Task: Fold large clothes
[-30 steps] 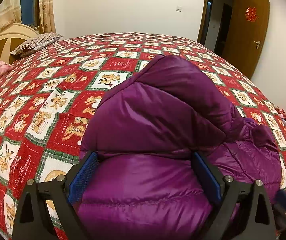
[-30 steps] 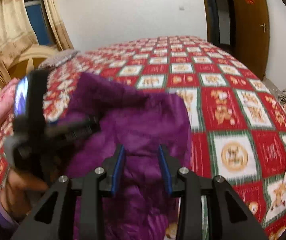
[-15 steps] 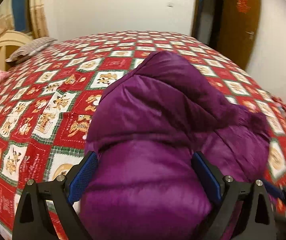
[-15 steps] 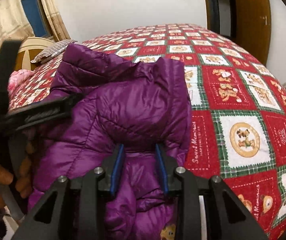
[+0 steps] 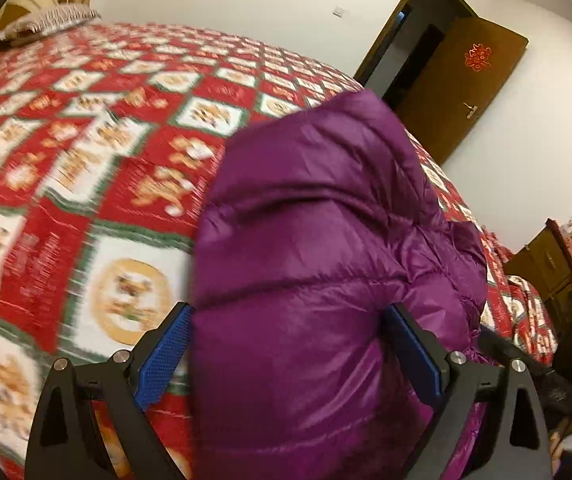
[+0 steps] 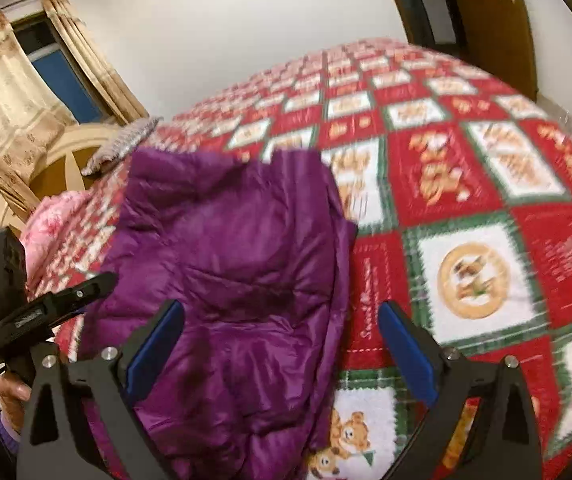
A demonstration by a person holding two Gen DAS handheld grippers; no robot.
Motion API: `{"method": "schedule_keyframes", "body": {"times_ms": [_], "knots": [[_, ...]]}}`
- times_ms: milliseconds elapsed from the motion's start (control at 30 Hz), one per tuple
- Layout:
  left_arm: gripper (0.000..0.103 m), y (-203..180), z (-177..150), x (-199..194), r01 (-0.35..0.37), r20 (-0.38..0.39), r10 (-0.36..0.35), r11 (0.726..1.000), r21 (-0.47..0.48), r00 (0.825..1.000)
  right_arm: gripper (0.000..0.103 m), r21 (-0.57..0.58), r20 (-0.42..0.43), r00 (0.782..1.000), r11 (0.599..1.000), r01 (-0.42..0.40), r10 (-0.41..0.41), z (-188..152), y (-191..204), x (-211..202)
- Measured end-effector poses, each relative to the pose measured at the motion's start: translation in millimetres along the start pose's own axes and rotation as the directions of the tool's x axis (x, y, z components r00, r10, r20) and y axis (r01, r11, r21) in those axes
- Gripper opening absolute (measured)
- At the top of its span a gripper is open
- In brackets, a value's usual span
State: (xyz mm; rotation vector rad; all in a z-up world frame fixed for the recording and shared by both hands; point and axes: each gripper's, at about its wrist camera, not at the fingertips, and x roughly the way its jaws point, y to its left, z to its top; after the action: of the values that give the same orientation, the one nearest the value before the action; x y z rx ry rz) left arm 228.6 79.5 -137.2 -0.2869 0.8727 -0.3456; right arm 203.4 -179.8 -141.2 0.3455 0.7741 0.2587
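Note:
A puffy purple down jacket lies bunched on the red checked bedspread. My left gripper stands wide, and the jacket's bulk swells up between its blue pads without looking squeezed. In the right wrist view the jacket spreads out in front of my right gripper. Its jaws are opening and stand wide; the fabric lies under and between them, and the pads are clear of it. At the left of that view a black finger of the left gripper rests at the jacket's edge, with a hand below it.
The bedspread runs far to the right and back. A striped pillow, a pink blanket and a rounded headboard stand at the bed's head. A brown door and a wooden cabinet lie beyond the bed.
My right gripper's jaws went from narrow, pinching a fold of the jacket, to wide, and the fold dropped free. Both views have rolled and shifted; the left gripper stays wide around the jacket.

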Motion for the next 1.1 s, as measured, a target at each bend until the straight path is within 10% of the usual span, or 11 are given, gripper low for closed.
{"method": "schedule_keyframes", "body": {"times_ms": [300,533,1100], "knots": [[0.098,7,5,14,0.015,-0.073,-0.018,0.999,-0.038,0.997,0.099,-0.048,-0.02,1.0,0.999,-0.008,0.007,-9,3,19],[0.098,-24,18,9,-0.133,-0.014,0.138,0.972,0.193,0.99,0.098,-0.062,-0.035,0.999,0.998,-0.02,0.018,7,1,22],[0.098,-22,17,27,-0.16,-0.006,0.163,0.974,0.158,0.987,0.088,-0.104,-0.049,0.998,0.994,-0.041,0.036,2,13,41]]}}
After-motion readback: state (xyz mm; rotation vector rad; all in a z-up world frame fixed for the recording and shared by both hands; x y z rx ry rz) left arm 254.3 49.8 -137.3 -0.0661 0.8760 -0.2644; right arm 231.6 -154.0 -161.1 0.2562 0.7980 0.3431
